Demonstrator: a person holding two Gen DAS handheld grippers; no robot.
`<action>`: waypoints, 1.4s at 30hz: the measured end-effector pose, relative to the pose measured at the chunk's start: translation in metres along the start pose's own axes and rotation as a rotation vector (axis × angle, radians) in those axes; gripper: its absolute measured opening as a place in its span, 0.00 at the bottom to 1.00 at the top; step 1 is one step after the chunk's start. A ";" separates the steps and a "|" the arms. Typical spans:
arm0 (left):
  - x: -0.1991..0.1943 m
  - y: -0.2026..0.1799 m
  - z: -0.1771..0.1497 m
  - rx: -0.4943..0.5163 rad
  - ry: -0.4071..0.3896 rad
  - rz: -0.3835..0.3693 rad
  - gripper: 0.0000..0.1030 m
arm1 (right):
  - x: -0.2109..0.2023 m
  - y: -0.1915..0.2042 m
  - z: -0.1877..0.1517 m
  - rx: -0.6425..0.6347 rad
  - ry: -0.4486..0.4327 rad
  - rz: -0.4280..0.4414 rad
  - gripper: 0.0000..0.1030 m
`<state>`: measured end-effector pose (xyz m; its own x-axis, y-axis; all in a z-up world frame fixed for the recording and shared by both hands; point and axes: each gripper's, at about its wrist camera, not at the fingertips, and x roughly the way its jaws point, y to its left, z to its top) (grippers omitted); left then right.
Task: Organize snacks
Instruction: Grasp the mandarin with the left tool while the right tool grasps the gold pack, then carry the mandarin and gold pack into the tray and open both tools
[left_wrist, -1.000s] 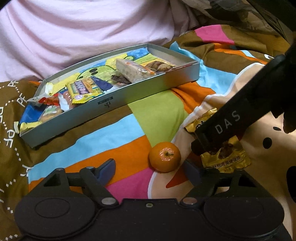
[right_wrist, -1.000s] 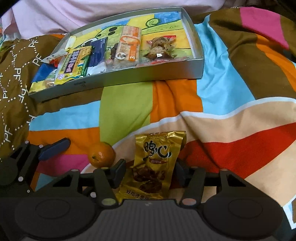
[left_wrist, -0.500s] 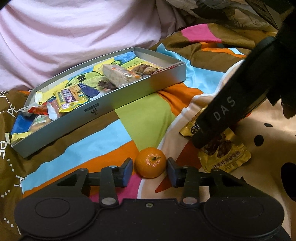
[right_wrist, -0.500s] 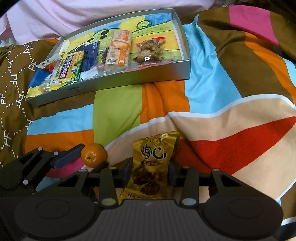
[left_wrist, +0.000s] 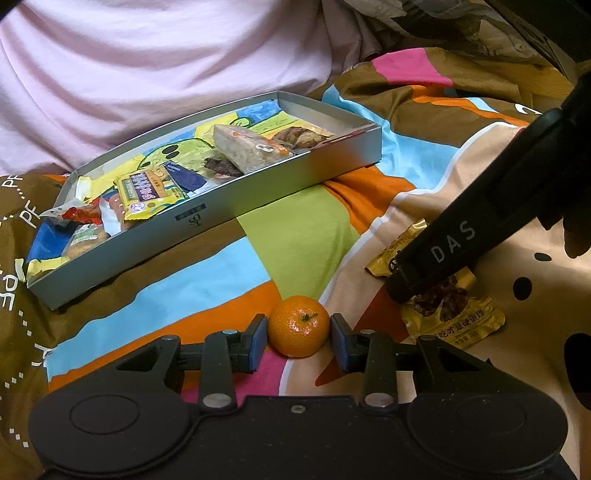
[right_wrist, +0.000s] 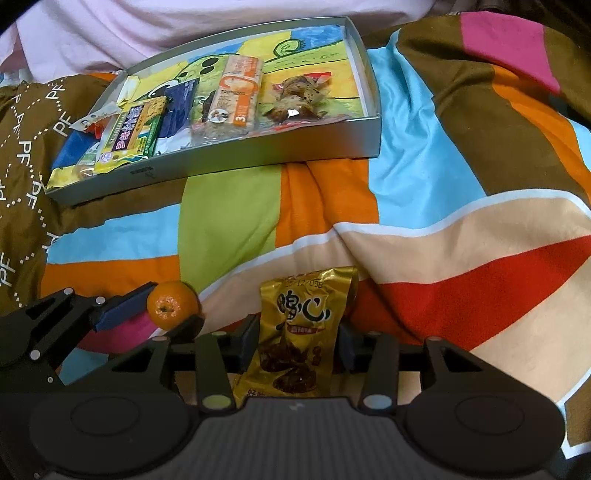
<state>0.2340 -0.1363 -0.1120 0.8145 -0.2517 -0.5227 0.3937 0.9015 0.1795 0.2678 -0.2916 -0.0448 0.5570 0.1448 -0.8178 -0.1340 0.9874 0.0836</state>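
A small orange mandarin (left_wrist: 298, 325) lies on the colourful blanket between the fingers of my left gripper (left_wrist: 298, 341). The jaws have closed in on both sides of it, with a thin gap still visible at each pad. The mandarin also shows in the right wrist view (right_wrist: 172, 304). My right gripper (right_wrist: 297, 349) is shut on a gold snack packet (right_wrist: 301, 338), which also shows in the left wrist view (left_wrist: 448, 301). A silver tray (left_wrist: 280, 184) holding several wrapped snacks sits further back; it also shows in the right wrist view (right_wrist: 258, 155).
The surface is a soft, wrinkled blanket (right_wrist: 424, 236) with colour patches. A pink cloth (left_wrist: 147, 74) rises behind the tray. The right gripper's black body (left_wrist: 491, 218) crosses the right side of the left wrist view.
My left gripper moved to the mandarin and closed its jaws from wide open to near its sides. My right gripper narrowed onto the gold packet.
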 end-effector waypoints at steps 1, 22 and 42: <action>0.000 -0.001 0.000 0.001 -0.001 0.003 0.38 | 0.000 0.000 0.000 -0.001 -0.001 -0.001 0.48; -0.006 0.016 0.009 -0.165 -0.034 0.012 0.37 | -0.022 0.001 -0.011 0.003 -0.084 -0.030 0.43; -0.048 0.035 0.046 -0.303 -0.229 0.073 0.37 | -0.068 0.020 -0.011 -0.116 -0.366 -0.117 0.43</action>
<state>0.2285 -0.1087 -0.0423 0.9233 -0.2239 -0.3120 0.2152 0.9746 -0.0625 0.2180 -0.2826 0.0065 0.8262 0.0653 -0.5596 -0.1322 0.9880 -0.0799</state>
